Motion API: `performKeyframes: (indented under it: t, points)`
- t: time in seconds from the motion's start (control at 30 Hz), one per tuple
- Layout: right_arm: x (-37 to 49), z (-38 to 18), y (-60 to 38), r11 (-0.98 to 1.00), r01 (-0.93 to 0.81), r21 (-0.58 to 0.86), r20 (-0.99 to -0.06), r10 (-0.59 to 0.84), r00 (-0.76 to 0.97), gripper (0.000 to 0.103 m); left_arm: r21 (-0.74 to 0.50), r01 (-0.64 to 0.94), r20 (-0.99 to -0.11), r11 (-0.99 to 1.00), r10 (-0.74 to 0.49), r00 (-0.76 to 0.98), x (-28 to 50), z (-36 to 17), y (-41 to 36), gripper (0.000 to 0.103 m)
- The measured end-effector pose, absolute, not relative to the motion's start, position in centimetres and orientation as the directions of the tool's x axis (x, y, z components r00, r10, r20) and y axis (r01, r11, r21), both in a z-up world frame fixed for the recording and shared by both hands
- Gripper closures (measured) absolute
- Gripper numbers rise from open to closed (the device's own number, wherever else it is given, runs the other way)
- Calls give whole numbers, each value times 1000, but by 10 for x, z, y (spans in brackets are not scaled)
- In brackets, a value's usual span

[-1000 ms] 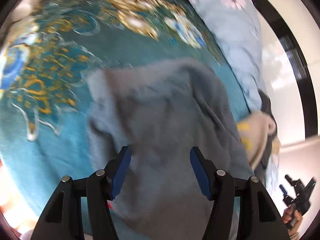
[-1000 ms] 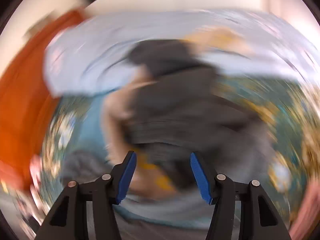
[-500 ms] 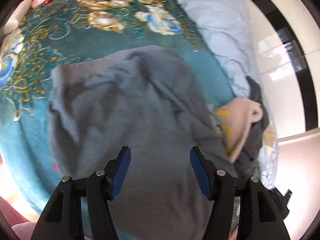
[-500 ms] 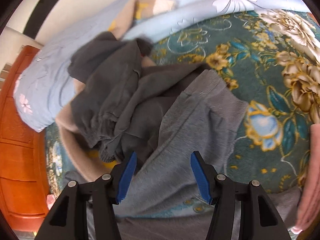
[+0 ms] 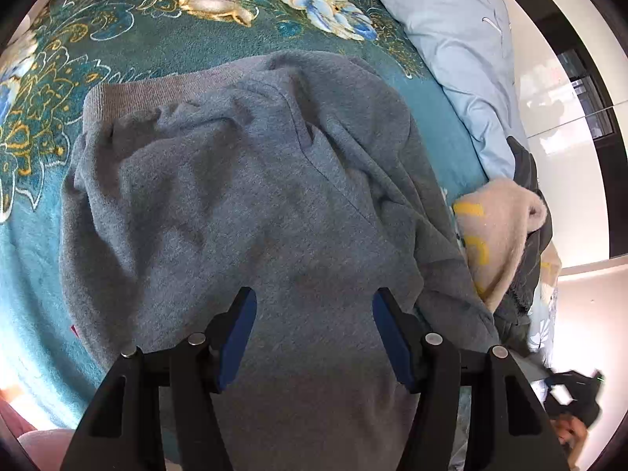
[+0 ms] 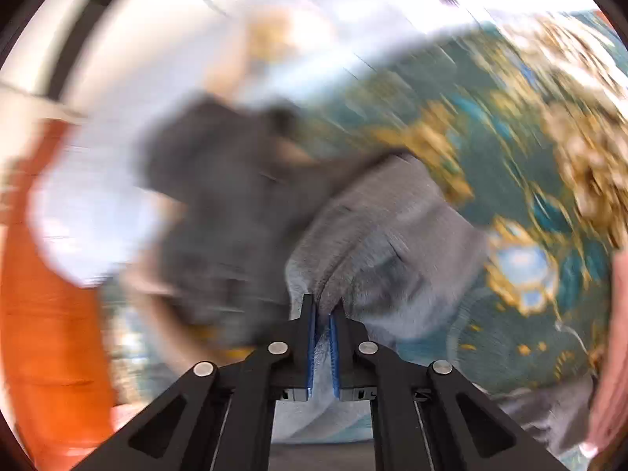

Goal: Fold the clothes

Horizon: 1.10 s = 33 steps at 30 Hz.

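A grey fleece sweatshirt (image 5: 251, 204) lies spread but rumpled across a teal floral bedspread (image 5: 165, 45), its ribbed hem toward the far side and loose ridges bunched along one edge. The right gripper (image 6: 322, 316) is pinched tight on a fold of that grey fabric, the cloth gathered between its blue pads; the right wrist view is smeared with motion, so the exact part of the garment it grips cannot be told. The left gripper (image 5: 314, 308) hovers with its fingers wide apart above the sweatshirt's middle, holding nothing. Judging by the creases, the garment wants flattening: a steady, low pull from the clamped edge, with the free gripper pinning or catching the opposite side, should draw the thick, soft knit smooth rather than drag it into a heap. Just beside it sit a cream plush garment (image 5: 498, 231) with yellow markings and a dark grey one (image 5: 526, 168), against a pale blue flowered pillow (image 5: 451, 31).
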State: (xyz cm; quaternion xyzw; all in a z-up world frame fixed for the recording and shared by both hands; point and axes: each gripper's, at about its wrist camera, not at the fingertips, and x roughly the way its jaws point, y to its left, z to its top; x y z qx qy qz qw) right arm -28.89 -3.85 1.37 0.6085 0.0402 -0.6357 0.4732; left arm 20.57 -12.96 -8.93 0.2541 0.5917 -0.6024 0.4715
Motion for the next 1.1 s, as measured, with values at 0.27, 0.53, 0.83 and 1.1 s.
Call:
performKeyframes:
  t: [0.27, 0.53, 0.83, 1.1]
  points:
    - [-306, -33, 39, -583, 676, 451, -863, -477, 164, 96, -471, 872, -868, 130, -244, -432, 201, -94, -133, 40]
    - [-313, -74, 78, -716, 575, 395, -912, -384, 148, 78, -465, 875, -873, 136, -237, -427, 200, -95, -135, 40]
    - [-327, -68, 89, -740, 457, 494, -869, -440, 227, 71, -449, 884, -882, 128, -224, -415, 192, -97, -140, 40]
    - [-327, -87, 77, -801, 372, 469, -882, -402, 247, 94, -457, 878, -879, 142, -225, -421, 194, -97, -141, 40]
